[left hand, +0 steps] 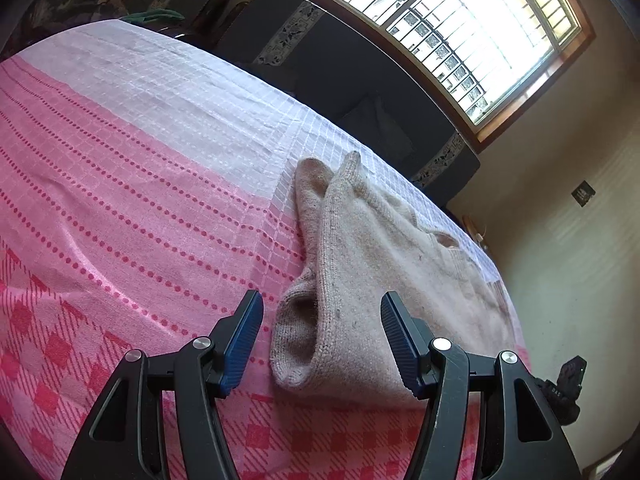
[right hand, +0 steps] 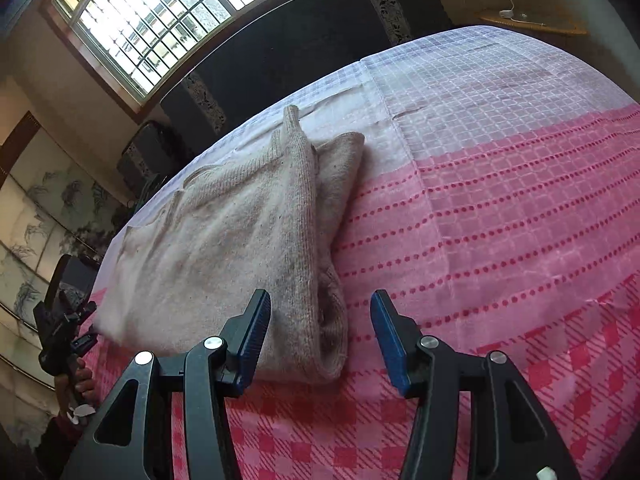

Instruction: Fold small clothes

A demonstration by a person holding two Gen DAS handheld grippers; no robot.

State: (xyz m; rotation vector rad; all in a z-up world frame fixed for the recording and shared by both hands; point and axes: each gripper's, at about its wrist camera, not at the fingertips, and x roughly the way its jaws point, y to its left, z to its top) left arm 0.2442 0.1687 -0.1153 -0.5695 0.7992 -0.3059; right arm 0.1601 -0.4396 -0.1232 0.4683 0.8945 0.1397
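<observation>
A beige knitted sweater lies on the pink and white bed cover, one sleeve folded over its body. The sleeve's open cuff sits at the near edge. My left gripper hovers just before that cuff, open, its blue pads apart and off the cloth. In the right wrist view the sweater shows its folded side edge. My right gripper is open over the near corner of that edge, pads not pressing it. The left gripper shows there too, held by a hand.
A dark padded bench runs along the bed's far side under a barred window. A painted screen stands at the left and a wooden shelf at the far right. The right gripper's body shows beyond the bed's near right edge.
</observation>
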